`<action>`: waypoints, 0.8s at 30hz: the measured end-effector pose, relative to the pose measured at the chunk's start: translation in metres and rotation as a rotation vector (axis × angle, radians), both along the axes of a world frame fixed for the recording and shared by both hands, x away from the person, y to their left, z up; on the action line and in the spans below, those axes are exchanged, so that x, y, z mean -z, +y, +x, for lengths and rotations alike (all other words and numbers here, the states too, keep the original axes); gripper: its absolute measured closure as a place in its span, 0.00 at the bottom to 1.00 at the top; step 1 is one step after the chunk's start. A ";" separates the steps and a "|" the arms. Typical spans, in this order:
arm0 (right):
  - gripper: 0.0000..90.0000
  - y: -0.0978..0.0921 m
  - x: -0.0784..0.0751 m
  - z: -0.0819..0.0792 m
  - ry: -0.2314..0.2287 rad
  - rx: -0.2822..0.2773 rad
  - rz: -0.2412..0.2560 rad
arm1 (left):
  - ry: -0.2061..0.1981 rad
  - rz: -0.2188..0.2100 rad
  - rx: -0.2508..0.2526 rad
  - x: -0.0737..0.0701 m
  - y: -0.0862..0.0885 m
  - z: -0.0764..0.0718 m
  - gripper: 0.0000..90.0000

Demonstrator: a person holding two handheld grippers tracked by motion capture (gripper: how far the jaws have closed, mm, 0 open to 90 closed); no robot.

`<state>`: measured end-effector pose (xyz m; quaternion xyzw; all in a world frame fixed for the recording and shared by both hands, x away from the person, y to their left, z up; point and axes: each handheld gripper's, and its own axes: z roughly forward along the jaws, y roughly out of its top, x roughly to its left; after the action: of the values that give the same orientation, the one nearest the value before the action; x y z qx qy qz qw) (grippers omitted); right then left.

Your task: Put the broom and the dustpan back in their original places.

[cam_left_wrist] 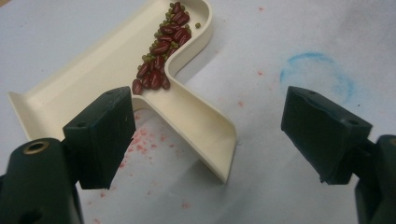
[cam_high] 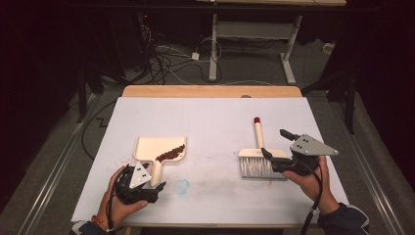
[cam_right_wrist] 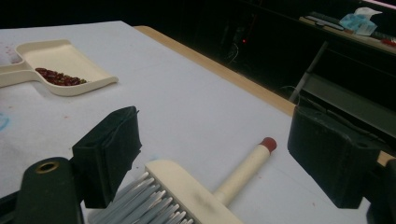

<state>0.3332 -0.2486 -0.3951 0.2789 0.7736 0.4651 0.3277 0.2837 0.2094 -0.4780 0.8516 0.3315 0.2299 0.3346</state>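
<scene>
A cream dustpan (cam_high: pixel 151 145) lies left of centre on the white sheet, with dark red beans (cam_high: pixel 170 153) and small green ones piled along its right wall. My left gripper (cam_high: pixel 154 183) is open. The end of the dustpan handle (cam_left_wrist: pixel 205 135) lies between its jaws, untouched. The beans (cam_left_wrist: pixel 161 51) sit further up the dustpan. A cream brush (cam_high: pixel 262 161) with grey bristles lies to the right, its red-tipped handle (cam_high: pixel 257 120) pointing away. My right gripper (cam_high: pixel 276 143) hovers open over the brush head (cam_right_wrist: pixel 187 186) and handle (cam_right_wrist: pixel 245 168), apart from both.
A faint blue ring (cam_high: pixel 182 186) and red specks (cam_left_wrist: pixel 144 140) mark the white sheet (cam_high: pixel 210 122). The wooden table edge (cam_high: pixel 210 91) runs along the far side. Behind it stand a white-legged desk (cam_high: pixel 254 29) and floor cables (cam_high: pixel 161 56).
</scene>
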 end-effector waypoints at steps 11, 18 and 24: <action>0.19 -0.005 0.010 -0.007 -0.016 0.016 -0.053 | 0.001 0.008 0.009 0.001 -0.001 0.000 0.19; 0.19 -0.009 0.018 -0.011 -0.013 0.013 -0.067 | 0.001 0.010 0.013 0.001 -0.002 0.000 0.19; 0.19 -0.012 0.025 -0.016 -0.017 0.010 -0.083 | 0.002 0.014 0.016 0.001 -0.003 0.000 0.19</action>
<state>0.3176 -0.2608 -0.4201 0.2651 0.7880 0.4333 0.3478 0.2834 0.2066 -0.4789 0.8567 0.3234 0.2288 0.3302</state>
